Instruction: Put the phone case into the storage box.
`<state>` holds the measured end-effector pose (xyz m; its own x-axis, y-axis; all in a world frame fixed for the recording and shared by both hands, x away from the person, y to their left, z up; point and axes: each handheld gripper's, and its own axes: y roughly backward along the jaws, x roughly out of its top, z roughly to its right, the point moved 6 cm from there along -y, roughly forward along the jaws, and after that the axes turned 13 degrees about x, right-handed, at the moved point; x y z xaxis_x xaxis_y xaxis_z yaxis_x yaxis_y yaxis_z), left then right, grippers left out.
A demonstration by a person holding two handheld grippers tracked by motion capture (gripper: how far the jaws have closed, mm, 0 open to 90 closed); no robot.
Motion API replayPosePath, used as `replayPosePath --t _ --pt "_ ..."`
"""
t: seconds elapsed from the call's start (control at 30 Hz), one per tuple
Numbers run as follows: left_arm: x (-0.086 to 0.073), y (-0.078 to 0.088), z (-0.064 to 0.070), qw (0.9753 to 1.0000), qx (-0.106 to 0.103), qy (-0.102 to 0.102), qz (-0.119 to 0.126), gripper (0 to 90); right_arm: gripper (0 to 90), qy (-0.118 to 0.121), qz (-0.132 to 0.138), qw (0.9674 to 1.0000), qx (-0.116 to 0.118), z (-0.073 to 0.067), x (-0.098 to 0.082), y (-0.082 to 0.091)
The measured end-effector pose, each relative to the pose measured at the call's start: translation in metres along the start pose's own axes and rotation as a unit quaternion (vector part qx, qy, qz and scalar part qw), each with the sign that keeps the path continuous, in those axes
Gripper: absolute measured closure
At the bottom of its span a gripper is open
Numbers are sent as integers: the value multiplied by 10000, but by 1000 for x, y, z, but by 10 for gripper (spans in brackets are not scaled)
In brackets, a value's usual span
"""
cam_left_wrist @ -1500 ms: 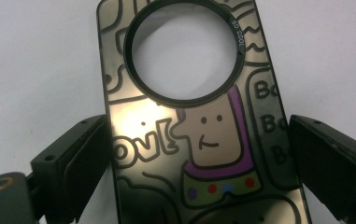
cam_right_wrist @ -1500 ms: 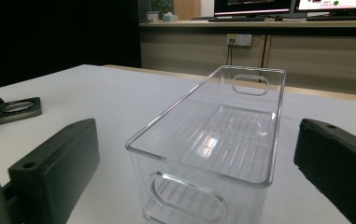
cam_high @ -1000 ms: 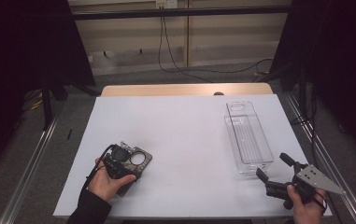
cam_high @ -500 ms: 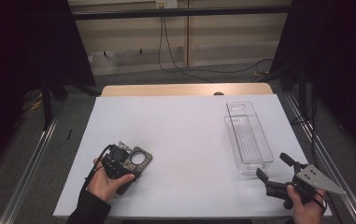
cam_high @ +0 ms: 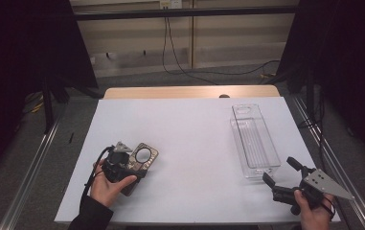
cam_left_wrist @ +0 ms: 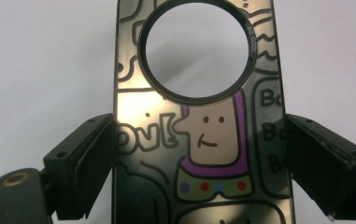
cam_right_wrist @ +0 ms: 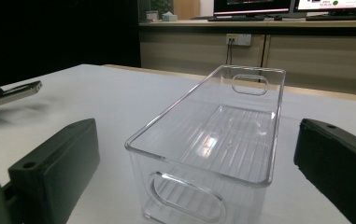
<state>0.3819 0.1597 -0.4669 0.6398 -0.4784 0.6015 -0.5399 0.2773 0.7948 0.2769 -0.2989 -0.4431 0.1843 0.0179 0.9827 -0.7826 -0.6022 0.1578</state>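
Left gripper view has the phone case (cam_left_wrist: 203, 135) upright in the frame, long axis vertical, camera ring at the top, clamped at both long edges by the left gripper (cam_left_wrist: 199, 163). High view places it lower left on the white table (cam_high: 194, 129), while the right gripper (cam_high: 279, 172) (lower right) gapes with nothing between its jaws, near the clear bin (cam_high: 254, 143).

The phone case (cam_left_wrist: 203, 140) bears cartoon lettering "Bo" and "ov!".
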Motion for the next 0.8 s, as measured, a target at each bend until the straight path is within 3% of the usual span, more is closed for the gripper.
replayPosePath --t 0.13,0.3,0.43,0.8 --pt "5 5 -1 9992 -28 157 357 123 0 0 3 10000 0 0 0 0" --pt "9 12 -1 9973 -54 130 720 122 0 2 -6 10000 12 -1 0 0" --pt "13 18 1 9935 -112 96 1130 123 0 6 2 10000 19 -1 0 0" --pt "19 28 7 9838 -133 -92 1784 123 0 2 23 10000 9 0 1 0"
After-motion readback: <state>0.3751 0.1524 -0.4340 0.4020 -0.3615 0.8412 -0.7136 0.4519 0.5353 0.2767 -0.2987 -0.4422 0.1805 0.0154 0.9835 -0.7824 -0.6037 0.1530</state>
